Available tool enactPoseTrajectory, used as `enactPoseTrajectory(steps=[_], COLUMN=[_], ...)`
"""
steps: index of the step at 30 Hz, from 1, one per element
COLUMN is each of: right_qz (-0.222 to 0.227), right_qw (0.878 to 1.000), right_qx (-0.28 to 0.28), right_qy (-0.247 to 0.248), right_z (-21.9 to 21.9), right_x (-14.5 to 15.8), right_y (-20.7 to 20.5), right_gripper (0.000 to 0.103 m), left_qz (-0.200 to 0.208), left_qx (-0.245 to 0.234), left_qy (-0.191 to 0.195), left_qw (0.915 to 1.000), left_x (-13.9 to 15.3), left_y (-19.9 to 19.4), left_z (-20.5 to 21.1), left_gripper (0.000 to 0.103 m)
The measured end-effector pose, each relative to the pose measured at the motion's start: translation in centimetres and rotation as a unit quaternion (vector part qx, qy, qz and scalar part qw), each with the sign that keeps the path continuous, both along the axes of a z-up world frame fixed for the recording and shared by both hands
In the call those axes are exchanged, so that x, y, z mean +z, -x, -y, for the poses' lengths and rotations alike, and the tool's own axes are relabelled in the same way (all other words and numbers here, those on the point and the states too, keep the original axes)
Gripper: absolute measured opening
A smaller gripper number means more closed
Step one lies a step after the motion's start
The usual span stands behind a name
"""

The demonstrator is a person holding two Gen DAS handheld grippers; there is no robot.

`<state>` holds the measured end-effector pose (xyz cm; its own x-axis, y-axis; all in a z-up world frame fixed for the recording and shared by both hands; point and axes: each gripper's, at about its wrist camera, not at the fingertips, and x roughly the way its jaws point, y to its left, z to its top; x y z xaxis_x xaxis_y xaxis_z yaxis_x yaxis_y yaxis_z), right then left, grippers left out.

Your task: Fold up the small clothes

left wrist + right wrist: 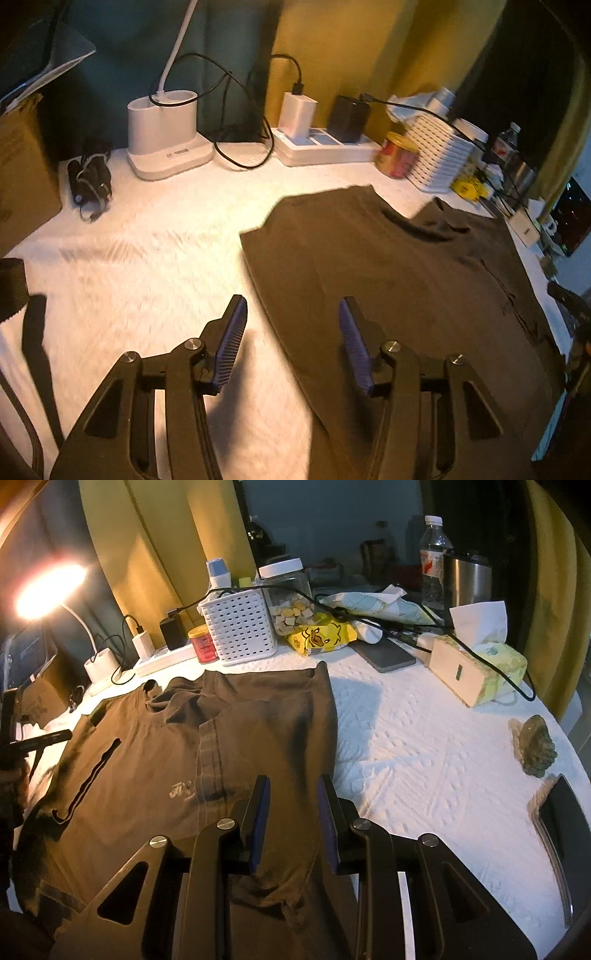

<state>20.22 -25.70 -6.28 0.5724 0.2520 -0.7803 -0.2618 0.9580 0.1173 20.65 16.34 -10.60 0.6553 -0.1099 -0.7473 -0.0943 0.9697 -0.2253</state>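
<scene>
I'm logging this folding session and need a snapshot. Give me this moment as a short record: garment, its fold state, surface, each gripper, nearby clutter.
garment: brown T-shirt, lying on the table
fold state: one side with its sleeve folded in over the body, hem showing on top; rest still flat
surface: white textured cover
left gripper: open, nothing between the pads, above the shirt's edge
right gripper: jaws apart, over the shirt; no pinch visible
clutter: white basket, tissue box, desk lamp, lit
</scene>
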Motion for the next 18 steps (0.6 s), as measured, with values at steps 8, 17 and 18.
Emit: enactPoseTrajectory(steps=[8, 17, 18], right_qz=[-0.017, -0.025, -0.025], right_qw=[1.000, 1.000, 1.000], right_qx=[0.000, 0.009, 0.009], right_qy=[0.003, 0.005, 0.006], right_z=[-1.0, -2.5, -2.6], right_x=[-1.2, -1.7, -1.7], right_y=[-1.0, -1.5, -1.5], right_gripper=[0.028, 0.028, 0.028], left_qz=[-0.014, -0.009, -0.009], left_qx=[-0.002, 0.028, 0.035], left_qy=[0.009, -0.074, -0.079], left_qw=[0.9999, 0.9968, 0.9962], left_x=[-1.4, -0.3, -0.3], left_y=[-2.0, -2.2, -2.2], left_z=[-1.3, -4.1, -4.5], left_gripper=[0.004, 0.000, 0.000])
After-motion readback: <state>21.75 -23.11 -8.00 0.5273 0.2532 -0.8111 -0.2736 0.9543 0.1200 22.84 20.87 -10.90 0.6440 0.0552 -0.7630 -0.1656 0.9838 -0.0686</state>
